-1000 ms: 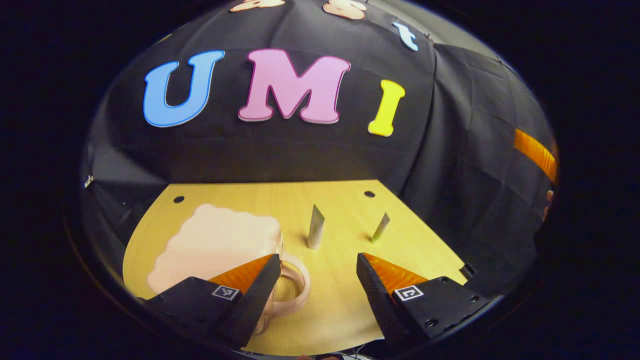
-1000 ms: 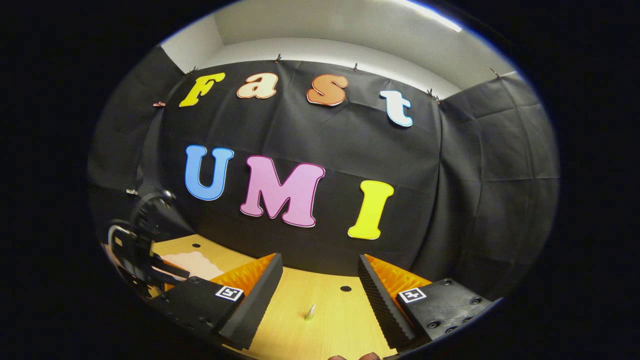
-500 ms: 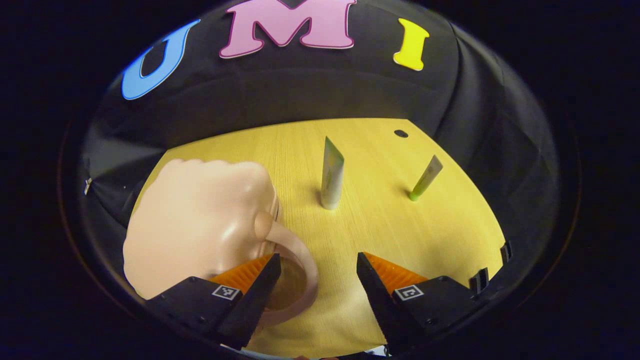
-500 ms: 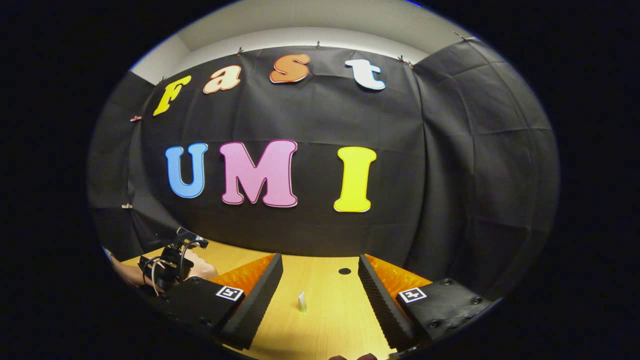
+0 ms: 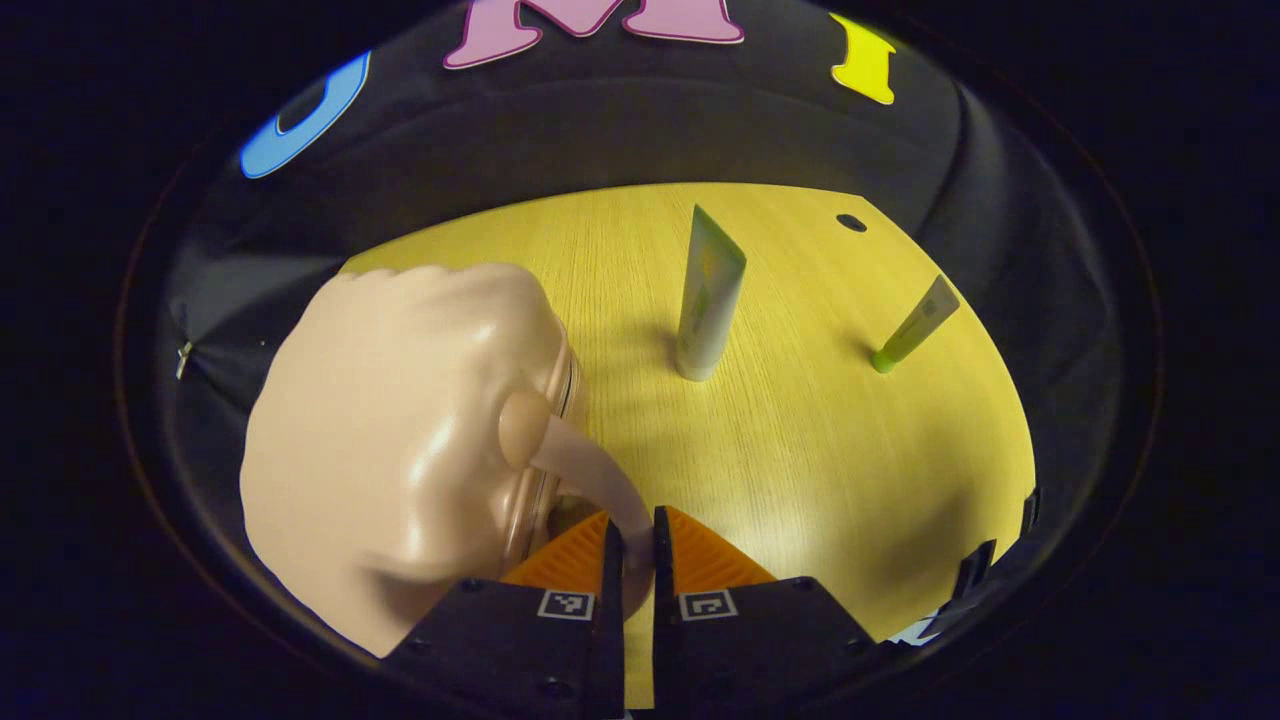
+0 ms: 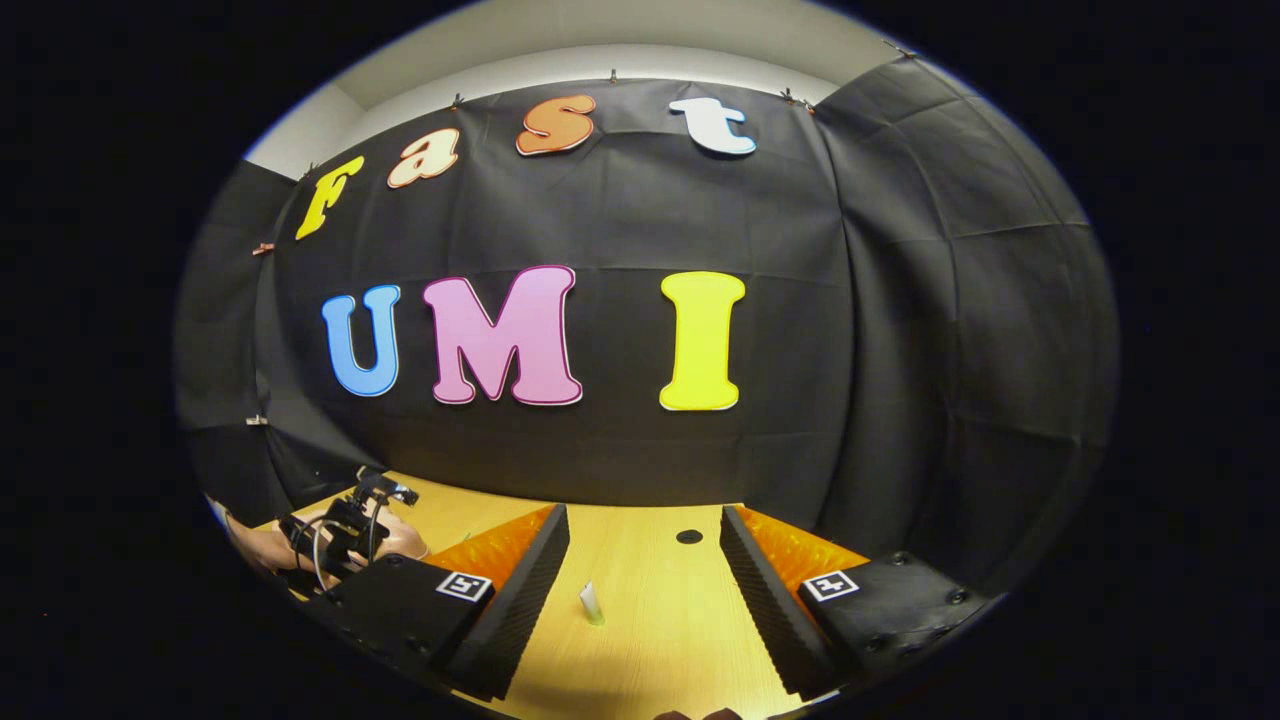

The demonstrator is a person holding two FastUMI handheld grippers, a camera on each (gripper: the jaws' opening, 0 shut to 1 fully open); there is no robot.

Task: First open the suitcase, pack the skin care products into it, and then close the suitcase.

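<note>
At the bottom centre of the left gripper view, the left gripper (image 5: 631, 545) has its jaws drawn together on the loop handle (image 5: 590, 475) of the pale pink suitcase (image 5: 400, 440), both fingers pressing the strap where it curves down between them. The handle rises from a round knob on the case's near right edge and runs diagonally down toward the lower centre of the frame. The suitcase itself fills the left middle of that view, a glossy rounded shell lying on the yellow wooden table (image 5: 820, 440), its seam line running along its right side; it looks closed, though the seam is partly hidden by the handle. Farther back, just right of centre, a white-and-green tube (image 5: 708, 300) stands on its cap, long axis nearly vertical and tipped a little to the left at the top. Beyond it in the upper right a slimmer tube with a green cap (image 5: 915, 325) stands cap down, leaning up and to the right. In the right gripper view, the right gripper (image 6: 644, 575) hangs with jaws wide apart over the table, a small tube (image 6: 591, 603) upright between and beyond the fingers.
</note>
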